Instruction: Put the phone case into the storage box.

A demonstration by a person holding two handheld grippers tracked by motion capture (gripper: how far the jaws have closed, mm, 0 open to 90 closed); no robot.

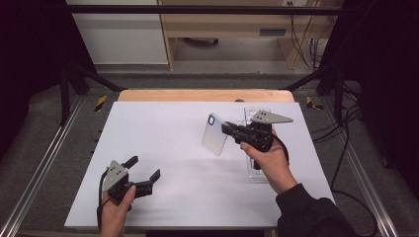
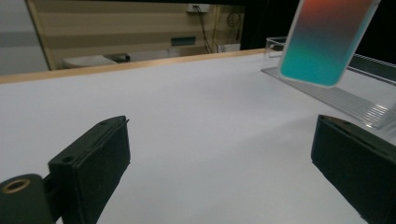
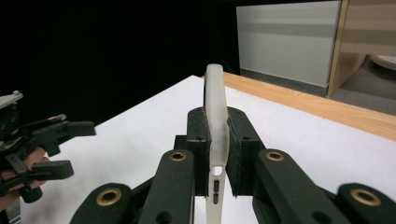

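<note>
A pale phone case (image 1: 215, 134) with a camera cutout at its top corner hangs upright above the white table (image 1: 163, 148). My right gripper (image 1: 228, 129) is shut on its edge. In the right gripper view the case's translucent rim (image 3: 215, 98) stands pinched between the two black pads. From the left gripper view the case (image 2: 327, 42) shows an orange-to-teal face at the upper right. My left gripper (image 1: 145, 168) sits low at the front left of the table, open, with nothing between its fingers (image 2: 93, 163). It also appears far left in the right gripper view (image 3: 77, 149).
A clear acrylic tray (image 1: 257, 170) lies on the table under the right hand, and its ribbed base (image 2: 327, 93) reaches toward the left gripper's side. A wooden edge (image 1: 205, 95) borders the table's far side. Black frame bars and cables stand around it.
</note>
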